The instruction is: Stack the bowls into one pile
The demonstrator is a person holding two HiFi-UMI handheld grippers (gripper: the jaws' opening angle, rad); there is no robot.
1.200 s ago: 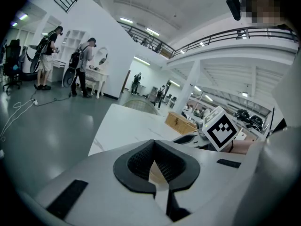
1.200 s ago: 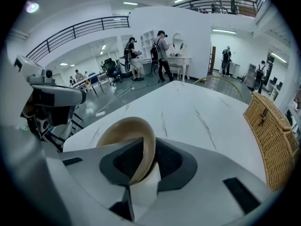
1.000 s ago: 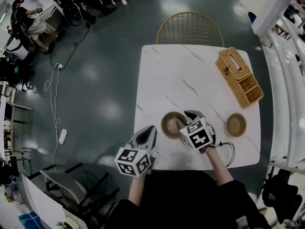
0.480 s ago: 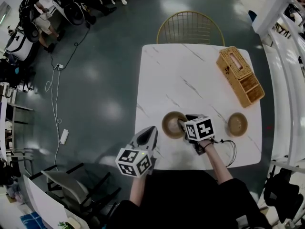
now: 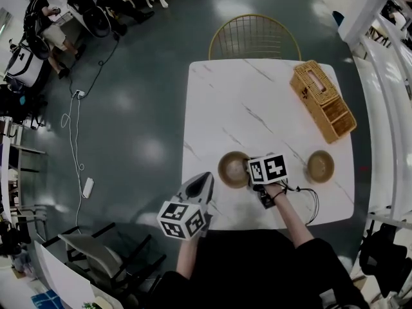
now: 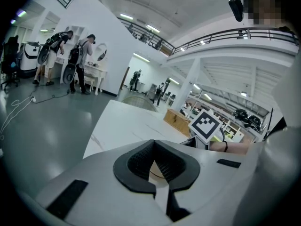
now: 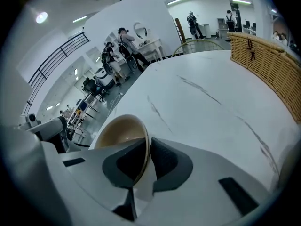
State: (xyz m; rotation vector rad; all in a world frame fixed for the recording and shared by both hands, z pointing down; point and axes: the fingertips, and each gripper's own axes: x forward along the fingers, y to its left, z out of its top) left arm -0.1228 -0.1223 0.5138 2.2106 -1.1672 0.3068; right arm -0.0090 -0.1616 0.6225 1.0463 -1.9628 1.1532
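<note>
Two tan bowls stand on the white marble table (image 5: 257,108): one near the front middle (image 5: 232,169), the other at the front right (image 5: 320,167). My right gripper (image 5: 250,170) points steeply down at the middle bowl's right rim. In the right gripper view that bowl (image 7: 120,132) has its rim between the pads of the right gripper (image 7: 148,150); the jaws are closing and the pads press on the rim. My left gripper (image 5: 206,175) hovers off the table's front left corner, apart from both bowls. In its own view the left gripper (image 6: 153,147) is shut with nothing held.
A wicker basket (image 5: 322,100) lies at the table's back right, also seen as the basket (image 7: 268,65) in the right gripper view. A gold wire chair (image 5: 255,38) stands behind the table. People and equipment are far off at the back left across the grey floor.
My right gripper has sunk and rolled over the middle bowl's right rim, and its jaws have come together on the rim. The left gripper has stayed where it was.
</note>
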